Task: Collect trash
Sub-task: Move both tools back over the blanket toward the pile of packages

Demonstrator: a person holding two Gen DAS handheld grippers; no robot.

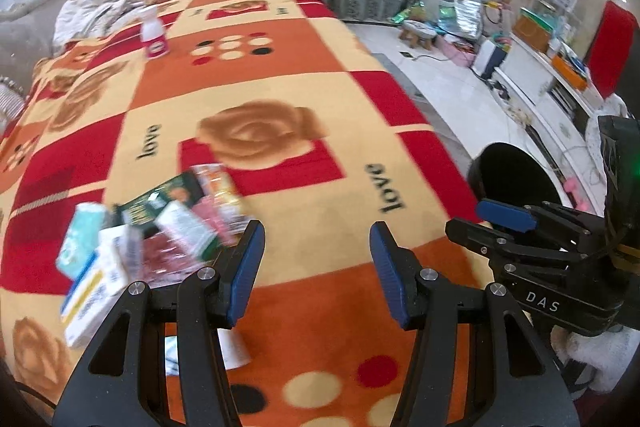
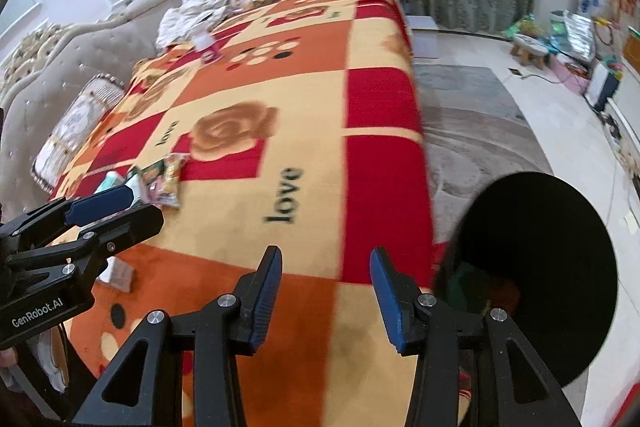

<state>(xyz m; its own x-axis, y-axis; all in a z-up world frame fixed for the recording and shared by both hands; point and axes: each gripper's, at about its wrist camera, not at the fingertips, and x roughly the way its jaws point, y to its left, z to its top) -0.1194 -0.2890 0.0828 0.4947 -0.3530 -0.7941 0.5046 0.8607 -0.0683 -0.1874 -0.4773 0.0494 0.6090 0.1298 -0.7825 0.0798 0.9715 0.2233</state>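
Both the left gripper (image 1: 317, 267) and the right gripper (image 2: 325, 293) are being held over the bed's blanket (image 1: 304, 99), fingers spread and empty; blurred trash packets (image 1: 160, 227), apparently small boxes and wrappers, are lying heaped left of the left gripper, with the black bin (image 2: 560, 267) standing beside the bed

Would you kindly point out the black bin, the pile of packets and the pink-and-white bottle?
black bin (image 2: 532, 227), right wrist view, on its dark interior.
pile of packets (image 1: 180, 223), left wrist view, on a white box in the pile's middle.
pink-and-white bottle (image 1: 154, 33), left wrist view, on its body.
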